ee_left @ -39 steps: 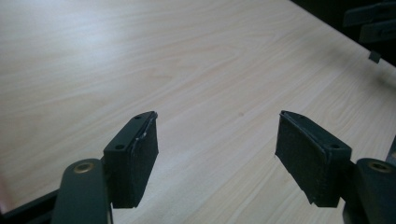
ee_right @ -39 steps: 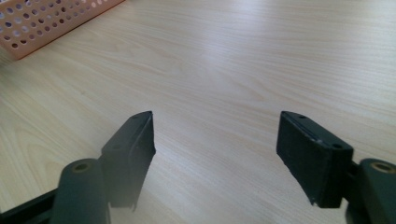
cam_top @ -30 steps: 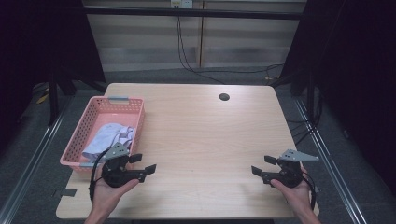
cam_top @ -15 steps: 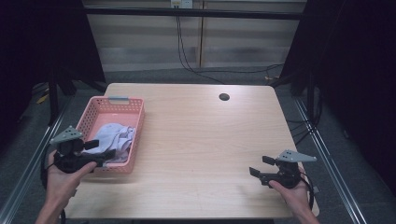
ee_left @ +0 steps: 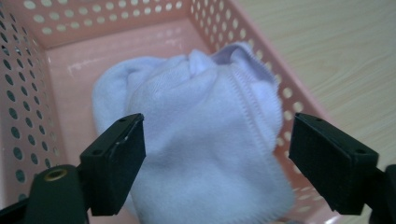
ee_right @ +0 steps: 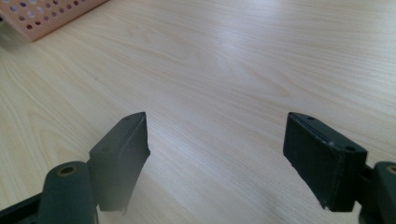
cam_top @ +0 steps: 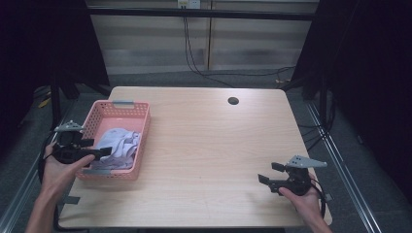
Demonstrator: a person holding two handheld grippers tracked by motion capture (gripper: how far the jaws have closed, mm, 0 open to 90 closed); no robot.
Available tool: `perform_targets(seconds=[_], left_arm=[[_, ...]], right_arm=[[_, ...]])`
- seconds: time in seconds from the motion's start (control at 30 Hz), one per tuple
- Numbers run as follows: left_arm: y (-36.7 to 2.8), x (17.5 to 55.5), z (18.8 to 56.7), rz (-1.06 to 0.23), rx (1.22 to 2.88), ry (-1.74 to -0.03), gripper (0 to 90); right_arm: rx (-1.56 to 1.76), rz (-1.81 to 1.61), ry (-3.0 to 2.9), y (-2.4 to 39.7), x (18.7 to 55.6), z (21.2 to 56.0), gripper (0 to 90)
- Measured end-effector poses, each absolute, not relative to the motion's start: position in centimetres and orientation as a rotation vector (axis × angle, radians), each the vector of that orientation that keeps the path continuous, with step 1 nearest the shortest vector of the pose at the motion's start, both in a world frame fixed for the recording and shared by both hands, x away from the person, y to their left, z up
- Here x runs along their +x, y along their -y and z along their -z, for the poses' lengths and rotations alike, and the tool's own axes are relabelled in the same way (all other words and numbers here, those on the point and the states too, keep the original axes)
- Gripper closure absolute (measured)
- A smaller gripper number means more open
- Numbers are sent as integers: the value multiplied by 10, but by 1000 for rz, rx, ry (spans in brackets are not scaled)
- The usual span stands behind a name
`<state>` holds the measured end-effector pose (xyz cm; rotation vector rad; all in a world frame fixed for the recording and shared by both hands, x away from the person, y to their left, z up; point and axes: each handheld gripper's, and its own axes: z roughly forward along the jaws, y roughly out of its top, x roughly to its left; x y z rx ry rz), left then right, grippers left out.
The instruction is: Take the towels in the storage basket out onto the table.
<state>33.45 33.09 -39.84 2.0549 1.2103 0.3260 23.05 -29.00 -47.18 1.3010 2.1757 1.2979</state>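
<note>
Lower the left gripper [cam_top: 99, 153], jaws wide and empty, just opened further, onto the top fold of the white cloth [ee_left: 205, 135] in the pink basket [cam_top: 141, 138], clear of its perforated wall, keeping the right gripper [cam_top: 266, 175], agape and empty, over the table [cam_top: 204, 145].
</note>
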Motion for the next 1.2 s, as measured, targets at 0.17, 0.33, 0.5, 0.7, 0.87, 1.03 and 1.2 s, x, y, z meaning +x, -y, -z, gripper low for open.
perform_targets(seconds=[0.17,0.33,0.5,0.7,0.87,1.03,1.2], left_arm=[[-326,351,403,-320,2105,-1234,178],[-321,370,431,-233,2215,-1339,160],[-326,378,440,-106,2232,-1334,149],[-316,390,443,-72,2324,-1354,78],[-300,401,451,-43,2421,-1394,0],[-295,408,454,-6,2470,-1413,0],[-285,413,461,-37,2540,-1428,0]], right_arm=[[1302,-1292,-2182,290,232,473,213],[1310,-1305,-2208,290,233,474,212],[1309,-1302,-2216,289,234,475,209],[1304,-1297,-2220,288,233,475,210],[1298,-1293,-2223,288,234,475,210],[1296,-1295,-2219,288,233,475,210],[1288,-1295,-2224,288,232,474,212]])
